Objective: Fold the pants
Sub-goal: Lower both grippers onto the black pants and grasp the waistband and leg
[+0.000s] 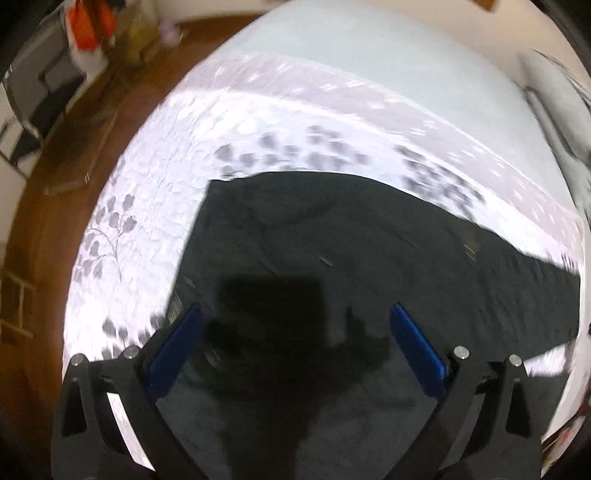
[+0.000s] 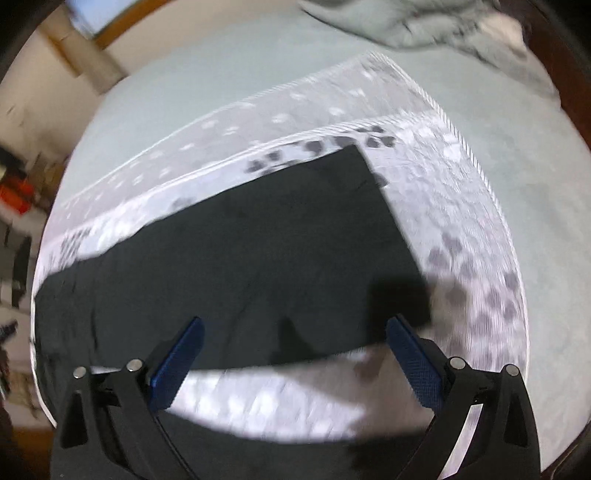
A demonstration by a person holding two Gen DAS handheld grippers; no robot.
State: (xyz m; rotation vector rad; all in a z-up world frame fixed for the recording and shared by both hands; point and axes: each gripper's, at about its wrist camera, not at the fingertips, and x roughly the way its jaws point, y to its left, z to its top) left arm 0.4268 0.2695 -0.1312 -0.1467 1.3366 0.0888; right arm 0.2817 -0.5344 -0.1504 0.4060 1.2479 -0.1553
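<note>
Black pants (image 1: 332,240) lie flat on a white quilt with grey flower print (image 1: 147,192) on a bed. In the left wrist view my left gripper (image 1: 295,314) is open and empty above the pants, its shadow on the fabric. In the right wrist view the pants (image 2: 240,258) stretch from left to a squared end at upper right. My right gripper (image 2: 295,326) is open and empty above the pants' near edge. Both views are blurred by motion.
The quilt (image 2: 461,206) lies on a pale green sheet (image 2: 221,74). A crumpled grey blanket (image 2: 424,22) lies at the bed's far end. Brown wooden floor (image 1: 48,184) and furniture with an orange object (image 1: 88,26) are to the left.
</note>
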